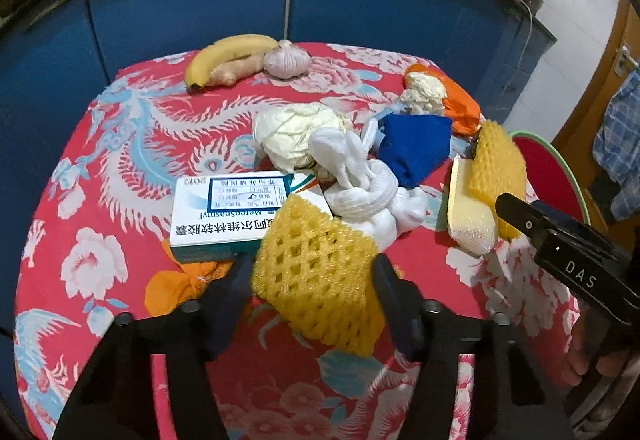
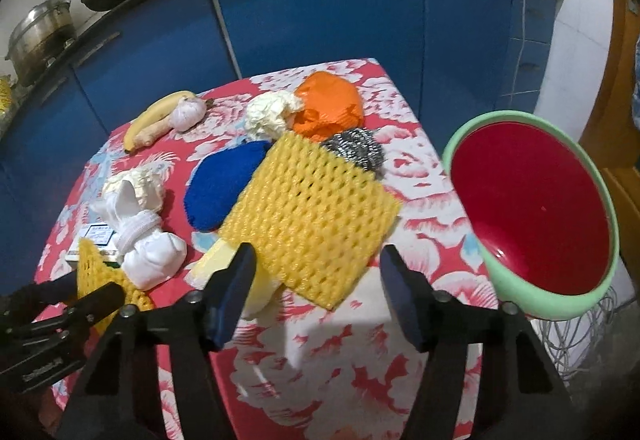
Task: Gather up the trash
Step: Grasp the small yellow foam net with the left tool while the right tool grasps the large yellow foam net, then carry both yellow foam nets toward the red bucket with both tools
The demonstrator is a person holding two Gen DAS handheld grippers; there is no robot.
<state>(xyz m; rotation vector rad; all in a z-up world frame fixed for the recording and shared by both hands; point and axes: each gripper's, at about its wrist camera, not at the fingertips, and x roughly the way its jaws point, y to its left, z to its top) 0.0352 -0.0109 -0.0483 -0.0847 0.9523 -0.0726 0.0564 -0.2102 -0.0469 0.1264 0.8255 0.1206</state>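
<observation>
One green basin (image 2: 472, 143), red inside, holds nothing.

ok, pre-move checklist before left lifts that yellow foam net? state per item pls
1. Left gripper around foam net: ok, fingers on both sides of it.
2. Fingers closed on the net: cannot tell, contact not clear.
3. Net free of the medicine box: not ok, its far corner lies over the box; the box may shift on lift.
4. Basin ready: ok, at the table's right edge, nothing in it.
5. Right gripper out of the way: ok, open, over the second net, holding nothing.
6. Food apart from trash: ok, banana, ginger and garlic sit at the far edge.
</observation>
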